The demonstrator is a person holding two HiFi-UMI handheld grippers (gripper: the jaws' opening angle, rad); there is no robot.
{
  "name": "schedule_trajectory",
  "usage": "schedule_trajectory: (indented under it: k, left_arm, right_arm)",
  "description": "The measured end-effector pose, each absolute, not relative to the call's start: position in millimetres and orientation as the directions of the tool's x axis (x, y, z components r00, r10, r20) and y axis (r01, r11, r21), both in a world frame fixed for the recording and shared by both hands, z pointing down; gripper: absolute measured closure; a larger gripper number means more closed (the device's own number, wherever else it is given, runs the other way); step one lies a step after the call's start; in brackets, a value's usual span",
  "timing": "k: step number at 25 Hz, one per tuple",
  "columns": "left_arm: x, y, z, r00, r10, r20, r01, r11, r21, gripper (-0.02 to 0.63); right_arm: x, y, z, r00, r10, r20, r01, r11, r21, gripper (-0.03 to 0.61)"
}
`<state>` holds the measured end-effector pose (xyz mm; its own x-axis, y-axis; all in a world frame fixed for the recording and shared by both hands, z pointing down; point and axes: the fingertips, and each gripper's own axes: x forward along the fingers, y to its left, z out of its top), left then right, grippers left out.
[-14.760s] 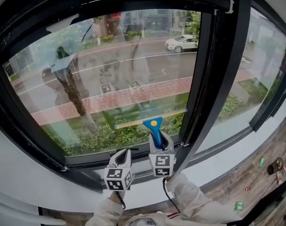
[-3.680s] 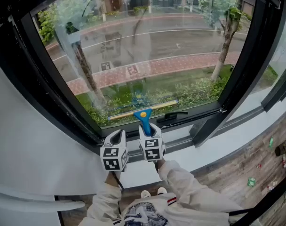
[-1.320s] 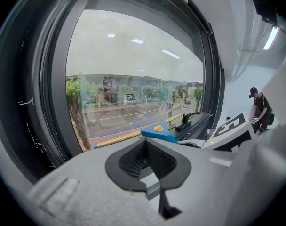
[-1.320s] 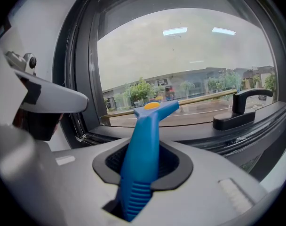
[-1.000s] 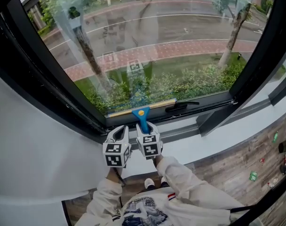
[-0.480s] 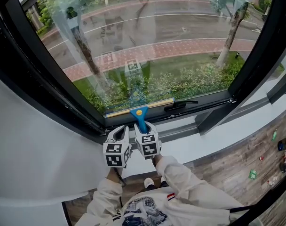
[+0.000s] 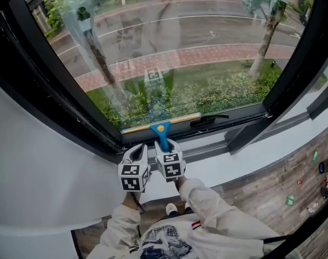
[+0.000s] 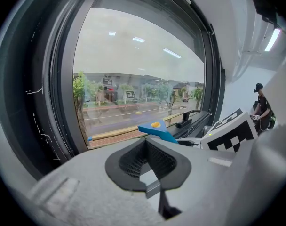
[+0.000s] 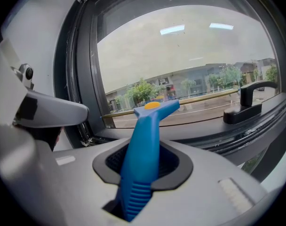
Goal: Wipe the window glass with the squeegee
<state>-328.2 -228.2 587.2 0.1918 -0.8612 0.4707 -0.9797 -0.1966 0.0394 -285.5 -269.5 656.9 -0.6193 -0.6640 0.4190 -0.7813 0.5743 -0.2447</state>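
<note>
— where's the squeegee (image 7: 162, 127) right now?
— down at the very bottom of the window glass (image 7: 180, 53). its yellowish blade lies along the lower edge of the pane, just above the black frame (image 7: 40, 90), a touch higher at its right end. the blue handle points back toward the person.
— who's got hold of it?
— the right gripper (image 7: 164, 146). its jaws are clamped on the blue handle. the ribbed end shows on the near side of the dark pads, and the head with the yellow dot pokes out beyond them.
— and the other one?
— the left gripper (image 7: 137, 152) sits just beside the right one, on its left, the two marker cubes nearly touching. its jaws are pressed together with nothing between them, and it's off the squeegee.
— anything else near the blade?
— a black window handle (image 7: 209, 120) lying flat on the bottom frame, just right of the blade's end. below that runs a white sill (image 7: 245, 155), then a wood-patterned floor (image 7: 282, 204) with a few small bits at the right, too small to make out.
— and the person?
— i only see pale sleeves (image 7: 218, 220) reaching up to the grippers. through the pane there's a road, a red-brick strip, shrubs and a couple of tree trunks, with faint reflections of the marker cubes on the glass.
</note>
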Motion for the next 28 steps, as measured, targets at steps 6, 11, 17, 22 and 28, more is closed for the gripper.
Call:
schedule_trajectory:
  k: [6, 11, 17, 22, 28]
  left_arm:
    - [-330, -222, 585, 0.193, -0.867, 0.459, -0.98, -0.194, 0.046, 0.614]
    - [-333, -211, 585, 0.208, -0.873, 0.441, -0.978, -0.202, 0.06, 0.614]
    - [-323, -185, 594, 0.248, -0.873, 0.42, -0.969, -0.229, 0.097, 0.614]
    - [-317, -154, 606, 0.266, -0.866, 0.424, -0.963, -0.226, 0.144, 0.614]
    - [-302, -115, 602, 0.259, -0.88, 0.398, -0.965, -0.223, 0.135, 0.614]
  right_arm:
    - [-283, -265, 650, -0.614, -0.673, 0.412, -0.784, 0.582, -0.218, 0.465]
    - [-275, -260, 637, -0.6, -0.69, 0.405, -0.795, 0.57, -0.206, 0.463]
    - [-247, -229, 619, -0.578, -0.714, 0.394, -0.812, 0.552, -0.191, 0.463]
    - [-230, -199, 608, -0.567, -0.721, 0.398, -0.821, 0.534, -0.202, 0.463]
    - [-211, -164, 601, -0.579, -0.721, 0.38, -0.814, 0.542, -0.21, 0.463]
